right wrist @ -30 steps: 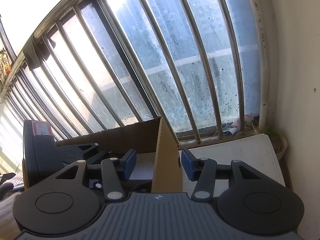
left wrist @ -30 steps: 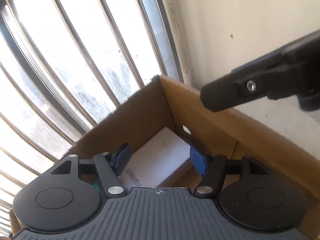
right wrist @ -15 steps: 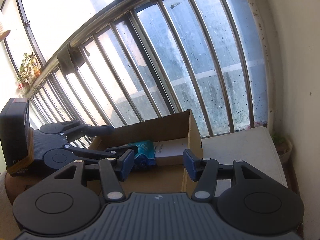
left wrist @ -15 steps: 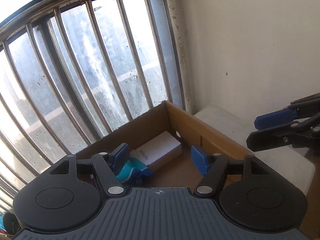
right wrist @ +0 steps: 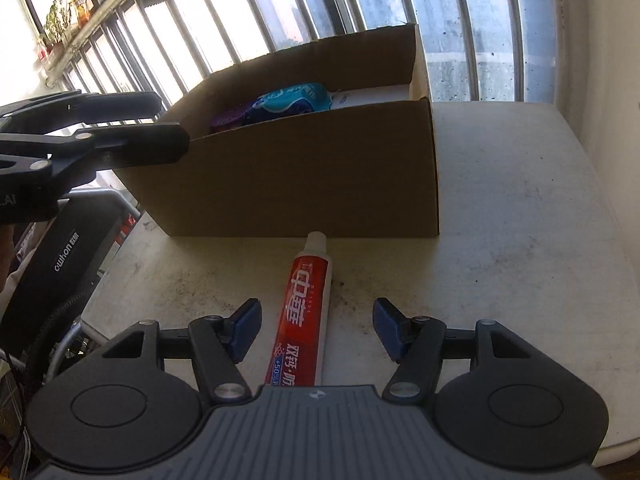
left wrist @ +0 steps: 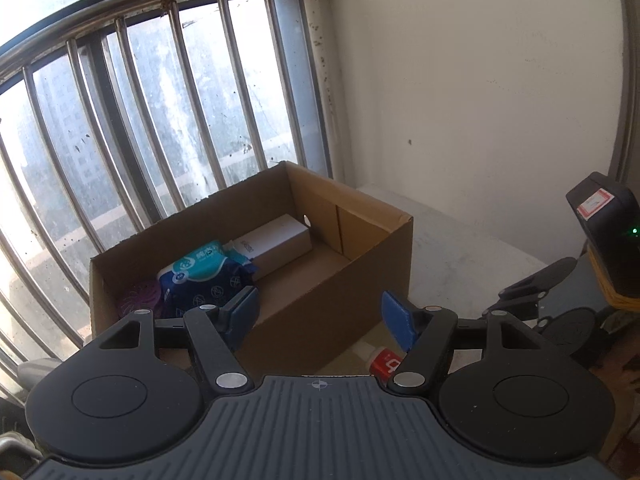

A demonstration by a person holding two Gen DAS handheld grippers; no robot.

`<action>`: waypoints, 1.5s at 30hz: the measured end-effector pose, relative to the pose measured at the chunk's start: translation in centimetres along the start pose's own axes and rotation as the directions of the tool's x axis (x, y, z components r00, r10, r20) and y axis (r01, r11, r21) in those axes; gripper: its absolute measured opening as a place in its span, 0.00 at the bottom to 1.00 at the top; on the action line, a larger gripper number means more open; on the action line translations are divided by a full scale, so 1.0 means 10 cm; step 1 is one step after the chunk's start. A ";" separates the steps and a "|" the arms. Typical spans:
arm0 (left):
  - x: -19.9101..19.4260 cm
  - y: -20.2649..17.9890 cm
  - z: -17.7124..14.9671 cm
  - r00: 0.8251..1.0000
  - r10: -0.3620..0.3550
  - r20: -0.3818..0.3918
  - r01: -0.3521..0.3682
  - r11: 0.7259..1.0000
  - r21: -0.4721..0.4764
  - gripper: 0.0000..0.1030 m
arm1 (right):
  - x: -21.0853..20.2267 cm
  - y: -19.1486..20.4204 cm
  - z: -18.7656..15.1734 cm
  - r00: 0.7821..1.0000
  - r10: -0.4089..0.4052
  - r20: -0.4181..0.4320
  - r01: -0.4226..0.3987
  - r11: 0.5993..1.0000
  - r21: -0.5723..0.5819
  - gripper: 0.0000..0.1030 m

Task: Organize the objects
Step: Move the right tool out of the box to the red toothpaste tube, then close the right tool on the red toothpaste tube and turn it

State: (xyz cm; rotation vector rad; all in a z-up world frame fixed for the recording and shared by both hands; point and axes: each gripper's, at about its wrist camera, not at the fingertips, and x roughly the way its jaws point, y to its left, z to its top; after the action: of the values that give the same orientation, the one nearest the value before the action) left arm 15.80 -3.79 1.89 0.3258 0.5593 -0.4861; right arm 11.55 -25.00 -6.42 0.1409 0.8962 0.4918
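Toothpaste tube (right wrist: 306,312) on stained white table (right wrist: 520,240) by barred window (right wrist: 460,8), between released right tool (right wrist: 316,330).

A cardboard box (right wrist: 304,184) is set on the worktop (right wrist: 520,240) before the window bars (left wrist: 160,120). A tissue pack (right wrist: 292,98), with a carton (left wrist: 276,240) beside it, is held inside. A toothpaste tube (right wrist: 306,308) is laid just before the box, cap toward its wall.

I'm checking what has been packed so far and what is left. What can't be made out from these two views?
- Toothpaste tube: right wrist view, its tail is covered by the right hand-held gripper; left wrist view shows only its cap end.
- Purple item in the cardboard box: mostly behind the blue packet and box wall; cannot identify.
- White box: label too small to read.
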 end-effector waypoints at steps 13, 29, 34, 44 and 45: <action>0.25 0.12 -0.32 0.998 -0.050 -0.036 0.048 0.997 -0.054 0.67 | 0.16 0.15 -0.12 1.000 -0.014 -0.010 0.013 0.997 -0.079 0.39; 0.60 0.19 -0.65 0.983 -0.134 -0.125 0.124 0.988 -0.091 0.66 | 0.15 0.02 -0.03 0.986 0.127 -0.105 -0.162 0.875 -0.456 0.34; 0.64 0.13 -0.65 0.968 -0.200 -0.151 0.202 0.979 0.000 0.67 | 0.11 -0.14 0.06 0.968 0.194 -0.157 -0.247 0.827 -0.504 0.34; 0.84 -0.17 -0.59 0.929 -0.281 -0.243 0.347 0.889 0.298 0.69 | -0.34 -0.43 -0.02 0.976 0.217 -0.032 -0.212 0.897 -0.389 0.49; 0.87 -0.20 -0.58 0.925 -0.284 -0.251 0.355 0.880 0.314 0.69 | -0.38 -0.47 -0.03 0.976 0.216 -0.013 -0.206 0.910 -0.359 0.49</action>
State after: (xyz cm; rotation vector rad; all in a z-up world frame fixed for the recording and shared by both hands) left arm 18.74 -6.08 -8.12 0.6387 0.7259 -0.8895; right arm 10.96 -30.96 -5.42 -0.0915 0.7533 0.8465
